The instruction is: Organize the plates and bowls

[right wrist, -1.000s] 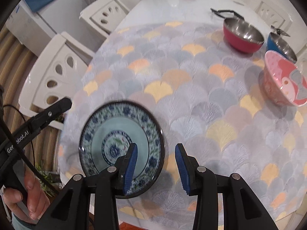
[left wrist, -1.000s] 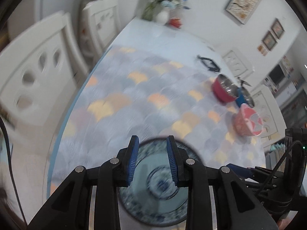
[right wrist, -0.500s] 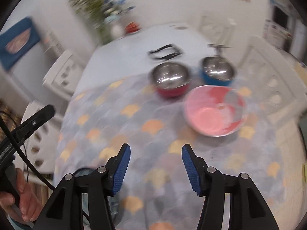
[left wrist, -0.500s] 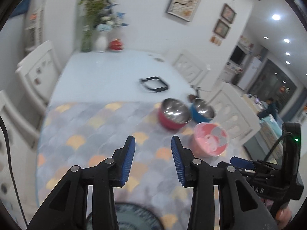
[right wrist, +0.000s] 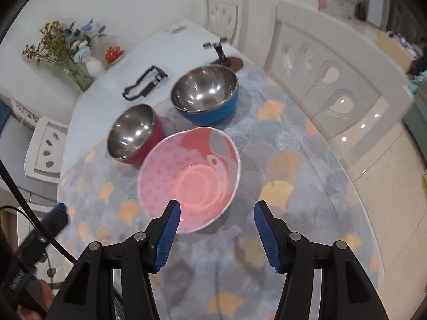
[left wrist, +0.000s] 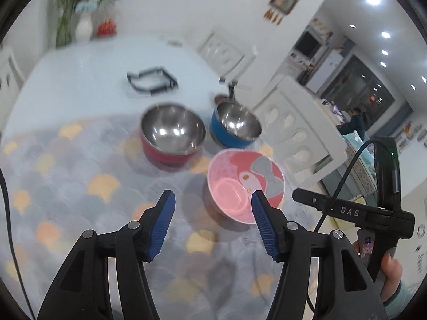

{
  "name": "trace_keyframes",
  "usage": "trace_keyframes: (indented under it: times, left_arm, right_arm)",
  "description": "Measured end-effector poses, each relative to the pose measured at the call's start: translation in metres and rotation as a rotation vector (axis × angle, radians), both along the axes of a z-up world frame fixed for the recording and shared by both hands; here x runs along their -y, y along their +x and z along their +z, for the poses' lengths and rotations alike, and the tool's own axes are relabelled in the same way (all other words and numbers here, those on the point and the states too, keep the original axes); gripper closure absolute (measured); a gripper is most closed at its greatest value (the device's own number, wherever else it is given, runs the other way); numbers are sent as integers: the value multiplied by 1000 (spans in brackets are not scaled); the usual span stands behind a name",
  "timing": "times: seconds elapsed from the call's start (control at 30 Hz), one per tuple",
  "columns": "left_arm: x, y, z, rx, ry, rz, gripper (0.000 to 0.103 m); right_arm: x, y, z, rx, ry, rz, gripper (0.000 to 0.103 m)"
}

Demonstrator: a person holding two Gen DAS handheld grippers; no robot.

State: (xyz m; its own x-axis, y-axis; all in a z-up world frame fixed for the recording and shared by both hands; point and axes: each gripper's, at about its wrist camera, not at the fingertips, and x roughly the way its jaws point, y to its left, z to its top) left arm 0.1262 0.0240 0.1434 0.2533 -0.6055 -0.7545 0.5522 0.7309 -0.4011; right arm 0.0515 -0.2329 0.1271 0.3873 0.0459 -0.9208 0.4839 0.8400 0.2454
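So the pink bowl (right wrist: 189, 176) is the thing to watch here. It sits upright on the patterned tablecloth (right wrist: 293, 160), nearest of the three bowls, with the red bowl (right wrist: 133, 133) just behind it on its left and the blue bowl (right wrist: 205, 96) behind that, both steel inside. None of them look stacked yet.

The relation that matters: the right gripper (right wrist: 216, 213) hangs right over the pink bowl's near rim, pointing steeply down, its left pad lined up with the rim and its right pad out past the bowl's right edge. Jaws parted, nothing between them, not touching anything as far as I can tell.

From the left gripper (left wrist: 213, 202) the pink bowl (left wrist: 245, 184) lies ahead and off to the right, partly behind its right pad. Its jaws are spreading wider right now, also empty.

My guess is the right hand is the closer one for this grab. It'd pinch the wall of the bowl at the near rim, since a round bowl has no long axis to line up with.
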Motion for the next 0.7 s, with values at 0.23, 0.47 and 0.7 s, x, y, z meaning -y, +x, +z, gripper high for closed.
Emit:
trace_keyframes:
  times: [0.23, 0.47, 0.7]
  left_arm:
    - [44, 8, -57, -130, 55, 101, 52]
    - [54, 11, -83, -177, 69, 216, 57]
    - [62, 11, -97, -204, 60, 235, 76]
  right_arm:
    - [32, 30, -45, -57, 55, 140, 48]
    - [38, 50, -70, -69, 81, 298, 48]
    - [38, 61, -86, -79, 105, 362, 61]
